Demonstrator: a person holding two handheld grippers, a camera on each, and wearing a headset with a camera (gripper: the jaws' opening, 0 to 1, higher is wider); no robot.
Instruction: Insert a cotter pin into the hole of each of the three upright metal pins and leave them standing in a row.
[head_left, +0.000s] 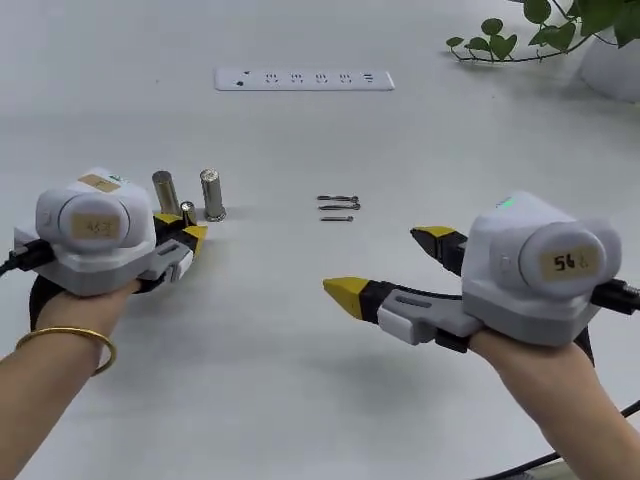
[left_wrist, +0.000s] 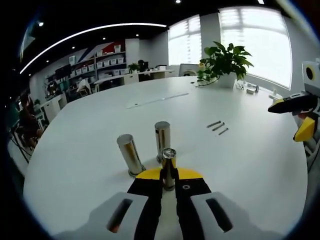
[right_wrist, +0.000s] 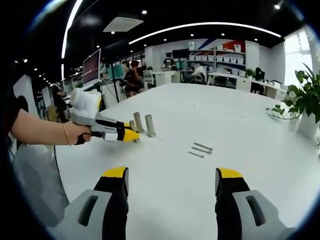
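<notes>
One metal pin (left_wrist: 168, 162) is clamped in the left gripper (left_wrist: 169, 176); the right gripper (right_wrist: 170, 181) is held open; the two far pins (left_wrist: 162, 137) could be knocked over by any swing.

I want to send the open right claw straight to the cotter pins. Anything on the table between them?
Nothing visible. Only bare table lies between the right claw and the cotter pins; the metal pins and the left claw are off to the left.

Silver metal pins (head_left: 212, 193); grey cotter pins (head_left: 338, 206); white table (head_left: 300, 380); yellow-tipped right gripper (head_left: 388, 262).
</notes>
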